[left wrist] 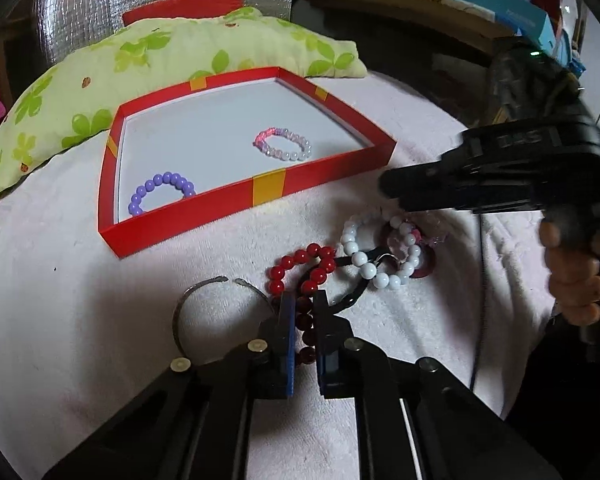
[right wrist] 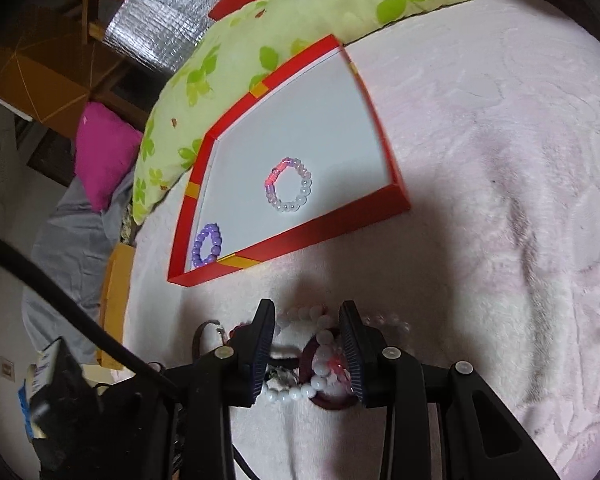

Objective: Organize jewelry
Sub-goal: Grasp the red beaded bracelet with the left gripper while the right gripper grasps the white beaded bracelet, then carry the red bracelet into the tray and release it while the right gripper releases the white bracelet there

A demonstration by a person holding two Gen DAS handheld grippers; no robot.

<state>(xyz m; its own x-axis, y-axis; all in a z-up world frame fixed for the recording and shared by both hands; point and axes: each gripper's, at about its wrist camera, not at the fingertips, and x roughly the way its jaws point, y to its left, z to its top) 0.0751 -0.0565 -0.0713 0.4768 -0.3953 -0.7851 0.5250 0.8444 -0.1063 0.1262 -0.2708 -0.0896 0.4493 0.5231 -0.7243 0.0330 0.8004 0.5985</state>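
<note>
With the left gripper (left wrist: 303, 312) pitched down over the pile, I have its jaws shut on the red bead bracelet (left wrist: 305, 276); the strand runs between the two blue pads and out ahead of them, so I read this as the pickup for the next piece to go in the box. The bracelet lies on the pink fleece blanket (left wrist: 60, 280), touching a black band (left wrist: 352, 298) and just beside an open metal bangle (left wrist: 188, 308) on its left.

The right gripper (right wrist: 308, 336) hangs over the rest of the tangle. Its jaws stand partly apart, straddling a white bead bracelet (right wrist: 296, 394) and a dark red ring (right wrist: 332, 402); I cannot see the pads pressing on anything, so I judge it is lining up, not holding. Keeping it there probably lets me pin or lift the white strand while the red one comes free, since the pieces overlap and one could drag another along.

The red box (left wrist: 228, 210) sits beyond the pile, against a green flowered pillow (left wrist: 100, 68). Inside, on its white floor, lie two bracelets well apart: a purple bead bracelet (left wrist: 162, 192) in the near left corner and a pink and white bracelet (left wrist: 284, 144) toward the right. Much of the floor is bare.
</note>
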